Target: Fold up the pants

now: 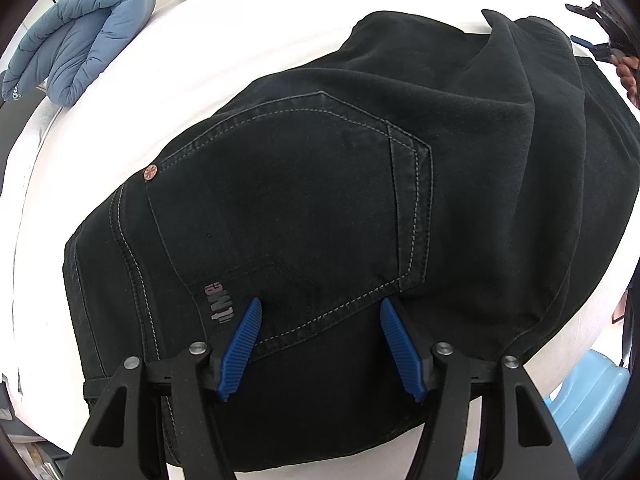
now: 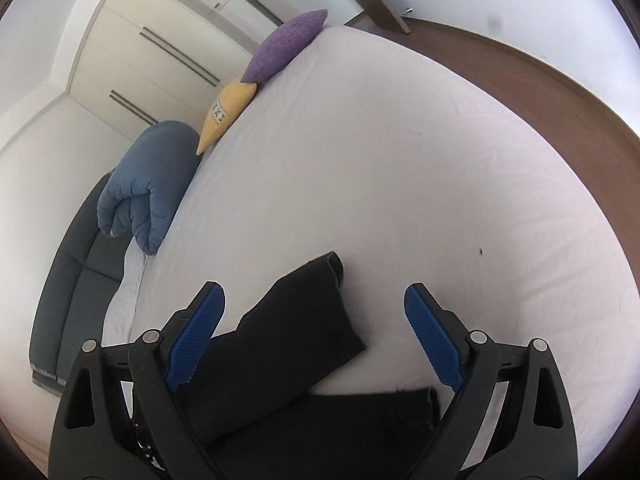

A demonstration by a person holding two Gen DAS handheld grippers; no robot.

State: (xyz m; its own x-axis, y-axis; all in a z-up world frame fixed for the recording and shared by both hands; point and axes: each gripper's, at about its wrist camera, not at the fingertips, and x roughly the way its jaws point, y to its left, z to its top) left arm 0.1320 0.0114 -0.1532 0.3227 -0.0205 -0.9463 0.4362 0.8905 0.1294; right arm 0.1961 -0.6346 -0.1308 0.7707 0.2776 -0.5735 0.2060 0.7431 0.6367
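Pants (image 1: pixel 320 208), black, seat and back pocket uppermost, lying on white bed (image 2: pixel 400 160), legs (image 2: pixel 296 320) trailing apart, unaligned. Left tongs (image 1: pixel 320 344) parted over pocket, gripping nothing; right tongs (image 2: pixel 316 336) spread wide above legs, empty. Step, by judgement: early, halving lengthwise. Next: grasp one leg, lay it squarely on the other.

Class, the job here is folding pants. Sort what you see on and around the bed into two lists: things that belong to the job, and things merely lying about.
Belongs to the job:
black pants
left tool
right tool
white bed

Lying about:
blue quilt
yellow cushion
purple cushion
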